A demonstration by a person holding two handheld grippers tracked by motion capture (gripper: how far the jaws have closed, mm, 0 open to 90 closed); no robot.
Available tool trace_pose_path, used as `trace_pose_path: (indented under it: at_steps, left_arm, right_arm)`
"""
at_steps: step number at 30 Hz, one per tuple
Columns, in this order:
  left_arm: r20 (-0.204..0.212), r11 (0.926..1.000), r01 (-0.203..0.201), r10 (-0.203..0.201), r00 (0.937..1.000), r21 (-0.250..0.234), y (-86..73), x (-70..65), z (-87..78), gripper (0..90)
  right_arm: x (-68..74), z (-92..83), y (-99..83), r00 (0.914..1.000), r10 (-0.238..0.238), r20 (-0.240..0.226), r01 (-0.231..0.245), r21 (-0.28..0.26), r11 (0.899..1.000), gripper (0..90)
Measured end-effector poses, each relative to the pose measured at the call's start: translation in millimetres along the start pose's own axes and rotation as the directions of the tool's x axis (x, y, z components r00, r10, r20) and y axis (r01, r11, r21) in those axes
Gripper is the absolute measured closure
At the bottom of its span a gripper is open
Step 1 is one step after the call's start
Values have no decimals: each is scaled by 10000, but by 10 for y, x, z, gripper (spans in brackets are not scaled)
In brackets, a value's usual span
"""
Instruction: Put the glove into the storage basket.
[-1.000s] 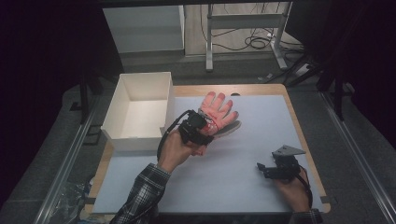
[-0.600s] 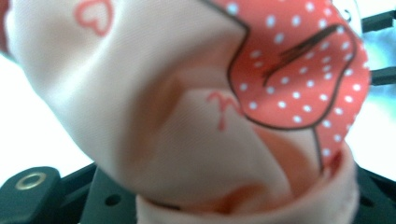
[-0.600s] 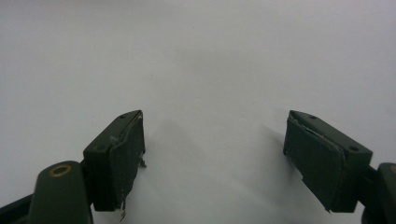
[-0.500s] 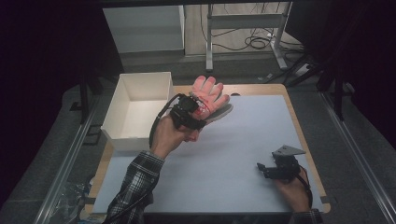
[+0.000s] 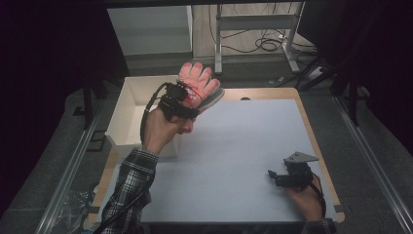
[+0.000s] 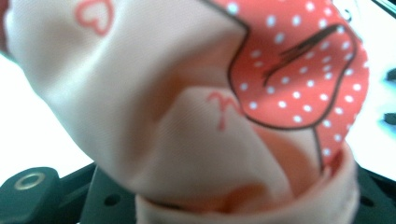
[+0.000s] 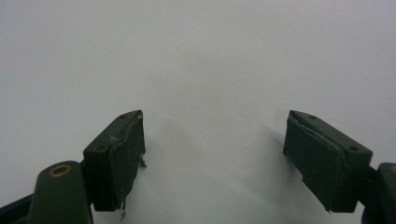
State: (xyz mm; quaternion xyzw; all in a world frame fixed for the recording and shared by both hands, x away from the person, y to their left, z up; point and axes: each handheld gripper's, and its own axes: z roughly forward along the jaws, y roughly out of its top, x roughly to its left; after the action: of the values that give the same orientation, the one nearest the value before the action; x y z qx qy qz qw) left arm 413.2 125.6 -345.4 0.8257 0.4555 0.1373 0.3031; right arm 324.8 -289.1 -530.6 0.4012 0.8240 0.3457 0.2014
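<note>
A pink glove (image 5: 197,84) with a red dotted patch and small hearts is held up in the air by my left gripper (image 5: 182,100), which is shut on it near the cuff. It hangs over the right wall of the white box (image 5: 127,113). In the left gripper view the glove (image 6: 187,102) is pressed close against the camera. My right gripper (image 5: 272,176) rests low on the white table sheet (image 5: 234,146) at the front right. Its jaws stand wide apart with nothing between them (image 7: 212,154).
The open white box stands at the table's left back corner. The wooden table edge (image 5: 311,126) runs along the right. Beyond the table are a metal frame (image 5: 253,24) and cables on the floor (image 5: 272,44).
My left gripper has lifted the glove off the sheet and carried it back and to the left, toward the box. The right gripper has stayed put.
</note>
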Motion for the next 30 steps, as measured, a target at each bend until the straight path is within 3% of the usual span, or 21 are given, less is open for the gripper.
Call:
trace_pose_path:
  at_steps: [5,11,20,30]
  left_arm:
    - [-356,9985,548,-551,9978,-88,-48,209,-85,519]
    - [-866,9933,1148,-1153,9895,-110,-140,464,-165,519]
    - [-1598,9762,2161,-2161,9632,-177,-304,793,-168,517]
    - [-2012,9591,2829,-2786,9391,-77,-494,1048,141,511]
  right_arm:
    - [0,0,0,10000,-4,1,4,-1,10000,212]
    - [1,0,0,10000,6,2,-6,-1,10000,212]
    - [-1,0,0,10000,-14,19,14,-9,10000,211]
    - [-1,0,0,10000,-10,17,10,-9,10000,212]
